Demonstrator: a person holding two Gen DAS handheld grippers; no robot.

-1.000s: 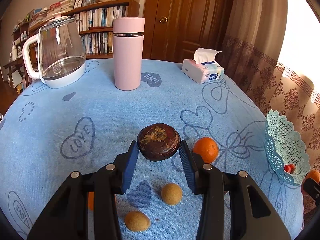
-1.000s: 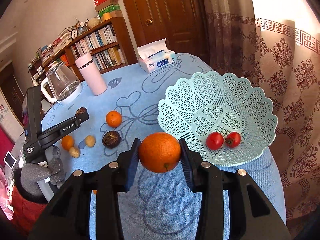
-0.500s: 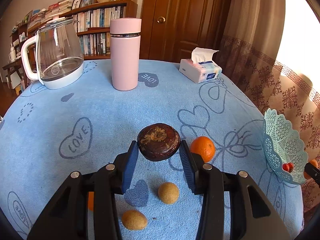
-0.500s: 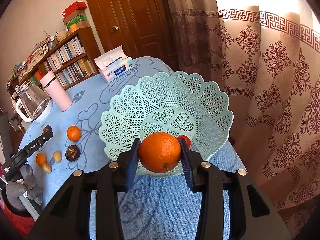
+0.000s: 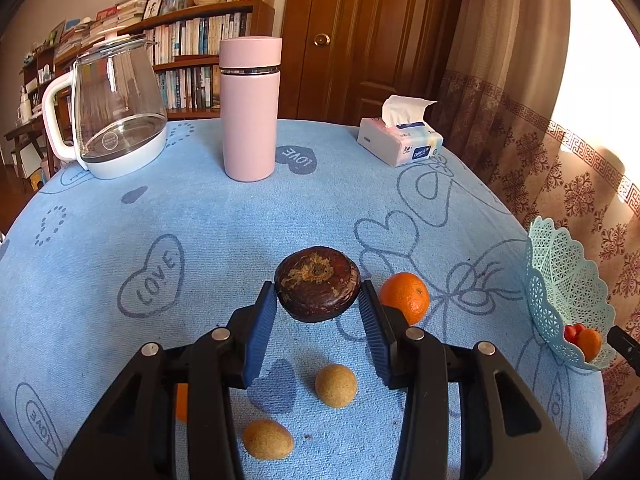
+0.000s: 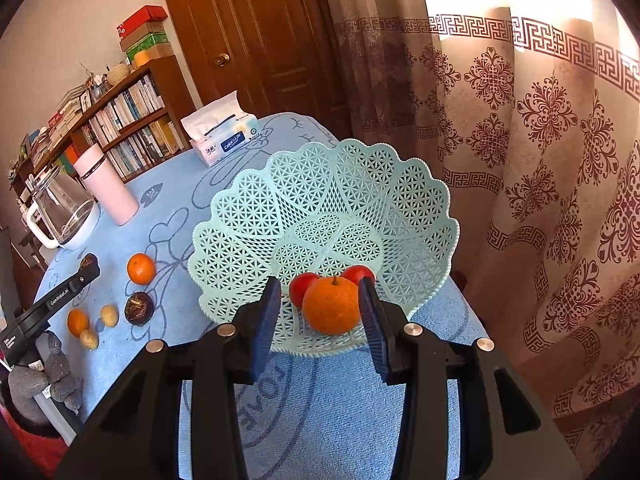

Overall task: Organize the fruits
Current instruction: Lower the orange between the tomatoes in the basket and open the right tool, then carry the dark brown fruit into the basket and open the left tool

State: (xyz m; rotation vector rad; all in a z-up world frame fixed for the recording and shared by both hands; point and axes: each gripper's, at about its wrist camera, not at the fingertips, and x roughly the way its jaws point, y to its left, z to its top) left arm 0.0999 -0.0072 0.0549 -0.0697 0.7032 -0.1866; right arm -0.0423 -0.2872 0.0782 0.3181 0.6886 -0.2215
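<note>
Two grippers: left gripper (image 5: 318, 316) around mangosteen (image 5: 317, 283); right gripper (image 6: 320, 312) parted, level above basket (image 6: 420, 200)

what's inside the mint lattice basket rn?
Inside the mint-green plastic lattice basket: one round orange and two red tomatoes behind it, partly hidden. The open right gripper straddles the orange.

The blue cloth (image 5: 200, 216) on the counter carries the word "LOVE" inside printed hearts, at centre left and, upside down, just right of the pink flask (image 5: 249, 108). The tissue pack (image 6: 222, 136), upper left of the right wrist view, reads "Color Life". The left hand-held gripper (image 6: 60, 298), at the left edge there, bears "GenRobot.AI".
</note>
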